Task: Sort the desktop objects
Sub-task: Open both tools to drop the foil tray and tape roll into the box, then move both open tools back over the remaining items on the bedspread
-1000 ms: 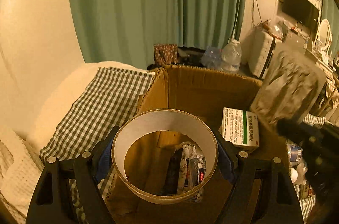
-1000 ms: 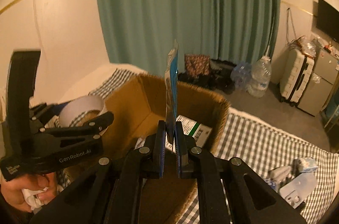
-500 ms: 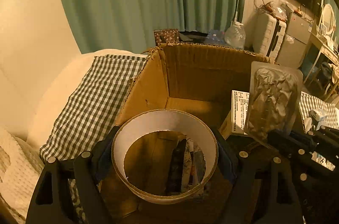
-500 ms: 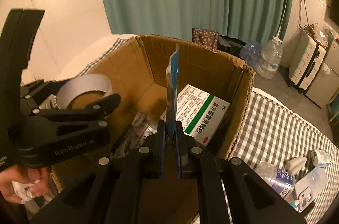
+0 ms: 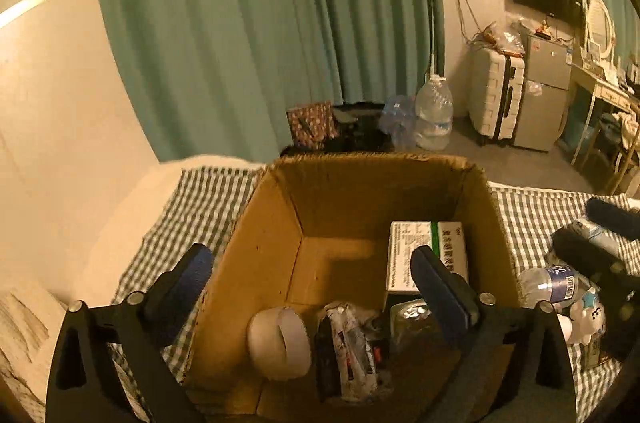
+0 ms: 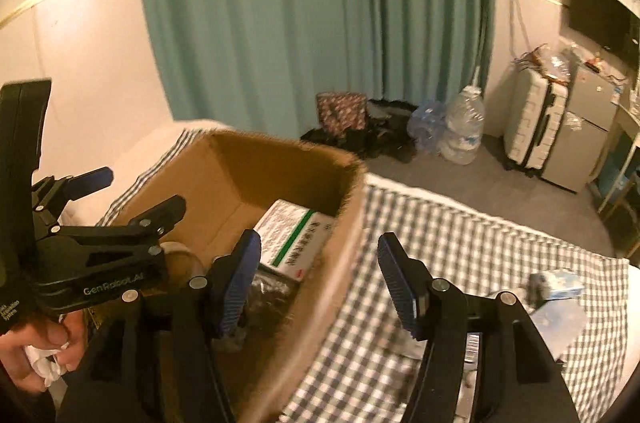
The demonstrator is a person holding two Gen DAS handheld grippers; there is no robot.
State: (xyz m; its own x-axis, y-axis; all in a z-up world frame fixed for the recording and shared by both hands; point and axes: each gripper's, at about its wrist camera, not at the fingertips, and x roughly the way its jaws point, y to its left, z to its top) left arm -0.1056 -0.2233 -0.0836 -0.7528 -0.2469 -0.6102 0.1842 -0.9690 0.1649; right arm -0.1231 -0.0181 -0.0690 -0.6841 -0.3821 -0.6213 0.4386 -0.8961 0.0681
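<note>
An open cardboard box [image 5: 248, 263] [image 6: 240, 175] stands on a checked cloth. On its floor lie a white tape roll [image 5: 280, 343], a dark printed packet [image 5: 348, 351], a foil blister pack [image 5: 412, 319] and a white-and-green medicine box [image 5: 424, 259] [image 6: 296, 239]. My left gripper [image 5: 312, 271] [image 6: 134, 191] hangs over the box, its jaws still opening wide with nothing between them. My right gripper [image 6: 320, 279] straddles the box's right wall from above, jaws opening and holding nothing. In the left wrist view it shows blurred at the right edge.
Beside the box on the checked cloth [image 6: 460, 243] lie a water bottle [image 5: 552, 287], a small white figure [image 5: 588, 319] and a pale blue packet [image 6: 560, 283]. Behind are a green curtain, large water jugs [image 5: 434, 115], a suitcase [image 6: 532, 127] and a small fridge.
The left jaws spread and the tape roll fell into the box. The right jaws opened and let go of the flat packet, and that gripper shifted right over the box wall.
</note>
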